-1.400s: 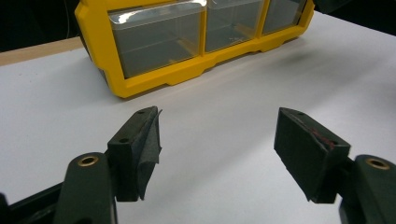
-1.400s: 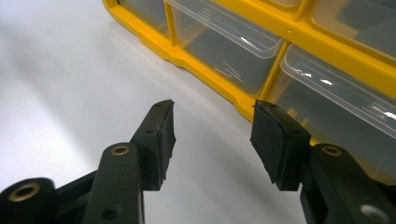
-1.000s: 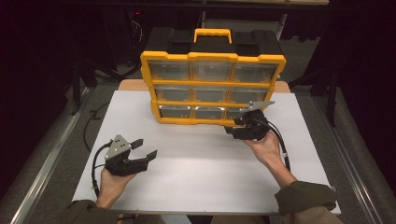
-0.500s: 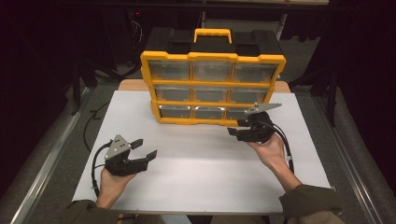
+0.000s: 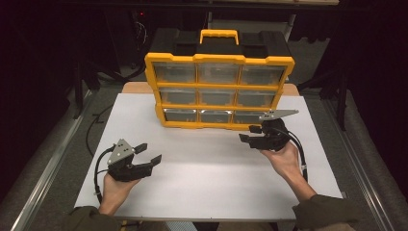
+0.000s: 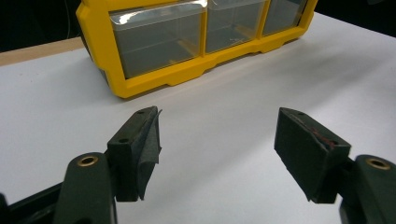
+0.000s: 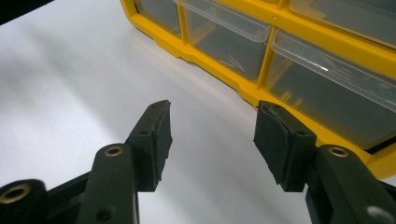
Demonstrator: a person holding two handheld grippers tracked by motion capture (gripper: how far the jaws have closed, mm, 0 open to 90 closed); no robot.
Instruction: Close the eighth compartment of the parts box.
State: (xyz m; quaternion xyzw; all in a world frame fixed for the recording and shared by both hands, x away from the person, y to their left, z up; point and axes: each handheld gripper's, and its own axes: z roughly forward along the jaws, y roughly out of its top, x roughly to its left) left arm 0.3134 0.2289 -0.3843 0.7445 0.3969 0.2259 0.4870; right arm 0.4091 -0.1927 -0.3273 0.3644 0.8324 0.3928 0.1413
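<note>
A yellow organizer case (image 5: 219,91) with a black top, a yellow handle and three rows of clear drawers stands upright at the back middle of the white table (image 5: 207,168). My left gripper (image 5: 150,153) rests low at the front left, well short of the case, jaws open and empty. In the left gripper view its fingers (image 6: 140,149) frame bare table, with the case's bottom-left drawer (image 6: 159,39) beyond. My right gripper (image 5: 248,134) hovers just before the case's bottom-right corner, pointing left. It is open (image 7: 212,109) with nothing between its pads; the bottom drawers (image 7: 327,88) lie close beside it.
The table's wooden far edge (image 5: 139,87) shows behind the case. Cables (image 5: 98,166) trail from each gripper toward the front edge. Dark floor, stands and metal rails (image 5: 53,163) flank the table on both sides.
My right gripper has drifted a little to the right along the case's bottom row. The left gripper has not moved.
</note>
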